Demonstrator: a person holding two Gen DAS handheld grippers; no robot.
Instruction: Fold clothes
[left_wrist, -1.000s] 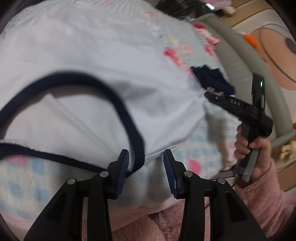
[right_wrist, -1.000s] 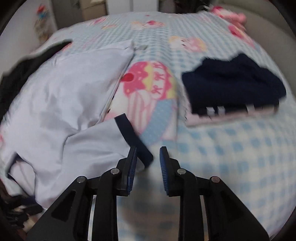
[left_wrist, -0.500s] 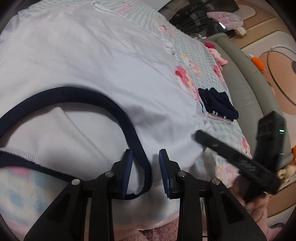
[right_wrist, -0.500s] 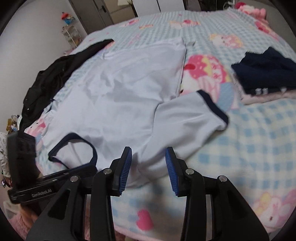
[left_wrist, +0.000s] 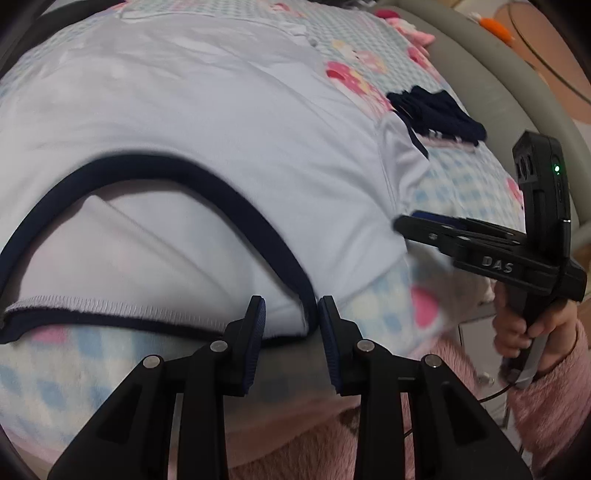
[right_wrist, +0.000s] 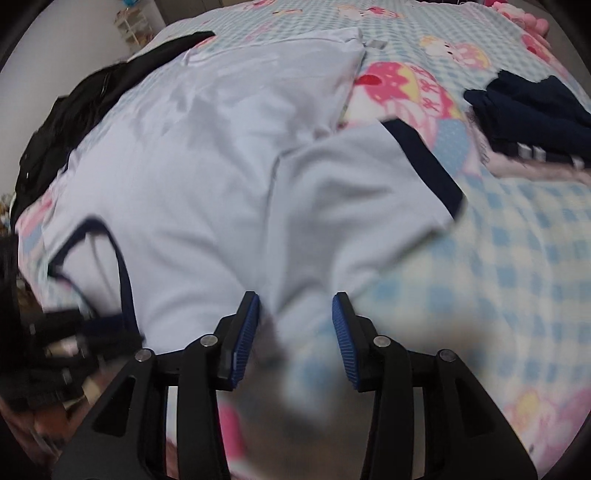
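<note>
A white T-shirt (left_wrist: 207, 110) with a navy collar band (left_wrist: 258, 221) lies spread on the checked blanket. In the left wrist view my left gripper (left_wrist: 291, 319) is open at the shirt's near edge, and the collar's right end lies between its fingers. In the right wrist view my right gripper (right_wrist: 295, 317) is open over the shoulder fabric beside the sleeve with the navy cuff (right_wrist: 424, 162). The right gripper (left_wrist: 406, 221) also shows side-on at the shirt's right shoulder, held by a hand in a pink sleeve. The left gripper (right_wrist: 107, 332) is a dark blur by the collar.
A folded navy garment (right_wrist: 532, 110) on a pale pink one rests on the blanket (right_wrist: 517, 258) to the right of the sleeve. Black clothing (right_wrist: 74, 107) is heaped at the far left. A grey padded bed edge (left_wrist: 517, 96) runs along the right.
My right gripper has moved down to the shirt's shoulder and its fingers stand wider apart. My left gripper has stayed at the collar's right end, still open.
</note>
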